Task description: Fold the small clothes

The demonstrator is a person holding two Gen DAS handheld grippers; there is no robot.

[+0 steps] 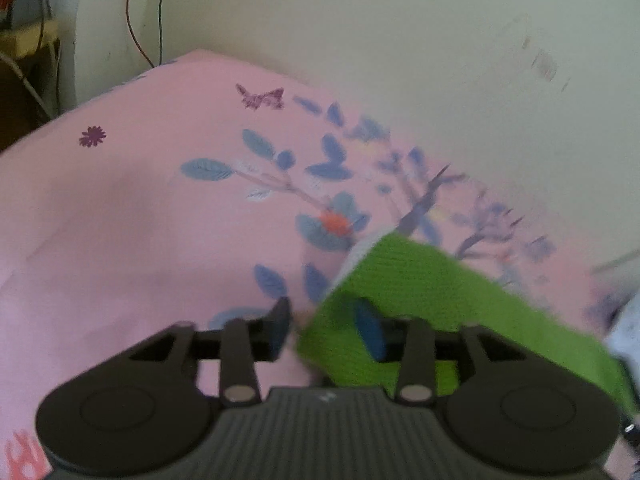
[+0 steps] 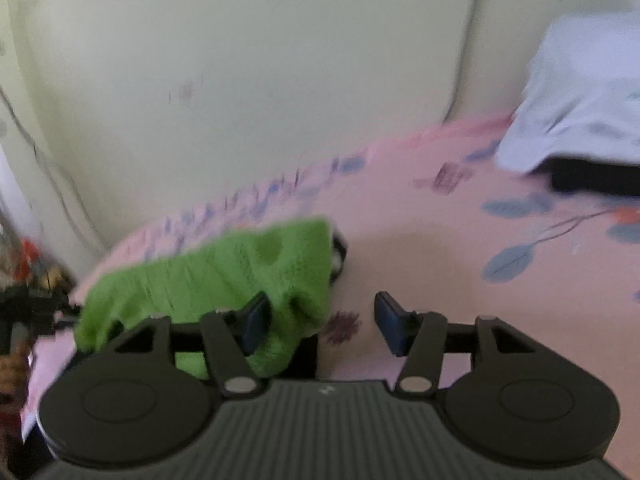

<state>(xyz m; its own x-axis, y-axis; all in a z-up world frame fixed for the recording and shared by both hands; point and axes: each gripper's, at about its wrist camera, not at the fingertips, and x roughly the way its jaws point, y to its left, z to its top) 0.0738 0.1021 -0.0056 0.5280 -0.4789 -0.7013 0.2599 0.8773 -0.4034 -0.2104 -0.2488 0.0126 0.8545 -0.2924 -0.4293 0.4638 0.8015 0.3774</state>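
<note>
our left gripper [image 1: 326, 330] has its jaws parted, one end of the green knit garment [image 1: 432, 300] at its right pad, not pinched. our right gripper [image 2: 320, 322] also stands apart, the other end draped past its left finger. the garment lies on the pink floral sheet [image 1: 140, 208] near the wall [image 1: 400, 40]. we judge a fold just laid down; next, regrip an edge squarely.

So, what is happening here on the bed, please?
A person is folding a small green knitted garment on a pink flowered bedsheet, with a two-finger tool in each hand. Both the left tool and the right tool are open, and the garment lies beside them, not gripped. The pictures are blurred.
</note>
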